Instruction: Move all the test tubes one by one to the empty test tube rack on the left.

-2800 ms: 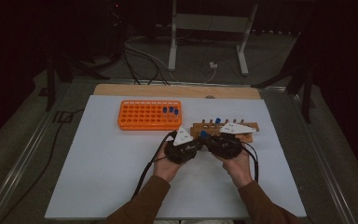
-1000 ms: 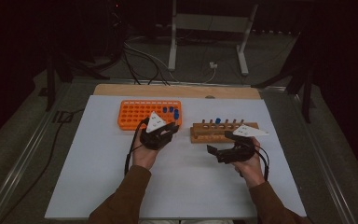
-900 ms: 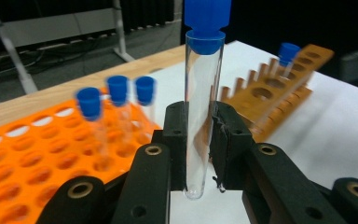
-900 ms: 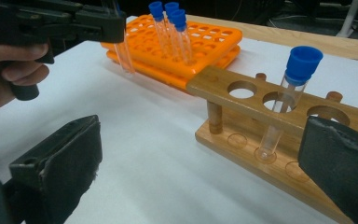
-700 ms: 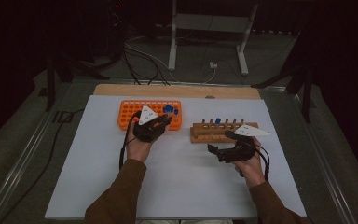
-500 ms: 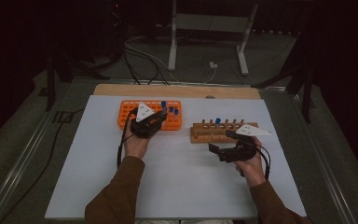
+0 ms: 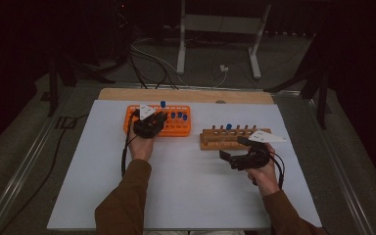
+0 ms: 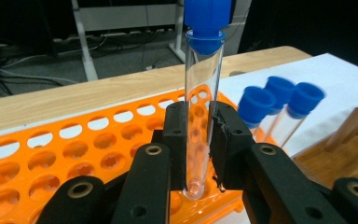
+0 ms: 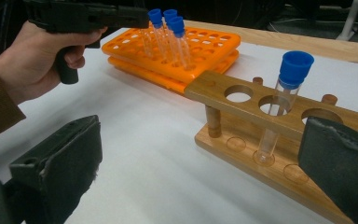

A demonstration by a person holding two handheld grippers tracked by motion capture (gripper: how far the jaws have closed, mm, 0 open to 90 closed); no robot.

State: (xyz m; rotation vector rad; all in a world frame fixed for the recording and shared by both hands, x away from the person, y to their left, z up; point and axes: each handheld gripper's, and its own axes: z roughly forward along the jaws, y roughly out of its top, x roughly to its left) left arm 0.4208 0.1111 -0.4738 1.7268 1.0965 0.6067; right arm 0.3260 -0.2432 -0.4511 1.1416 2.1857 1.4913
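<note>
My left gripper [image 8: 199, 144] is shut on a clear test tube [image 8: 204, 93] with a blue cap, held upright. The tube's round tip hangs over the holes of the orange rack [image 8: 74, 154]. Three more blue-capped tubes [image 8: 279, 102] stand in that rack to the right. In the high view the left gripper [image 7: 149, 125] is over the orange rack [image 7: 176, 129], with the held tube's cap [image 7: 162, 104] above it. My right gripper [image 9: 205, 154] stands open in front of the wooden rack [image 9: 242, 98], which holds one capped tube [image 9: 284, 93].
Both racks sit on a white sheet [image 7: 176, 196] over a table with a wooden strip [image 7: 186, 94] at the far edge. The wooden rack [image 7: 215, 139] lies right of the orange one. Cables and a metal stand [image 7: 215, 44] are on the floor beyond.
My left hand has carried the tube leftward and away from the wooden rack, to over the orange rack. The right hand has stayed where it was, jaws open.
</note>
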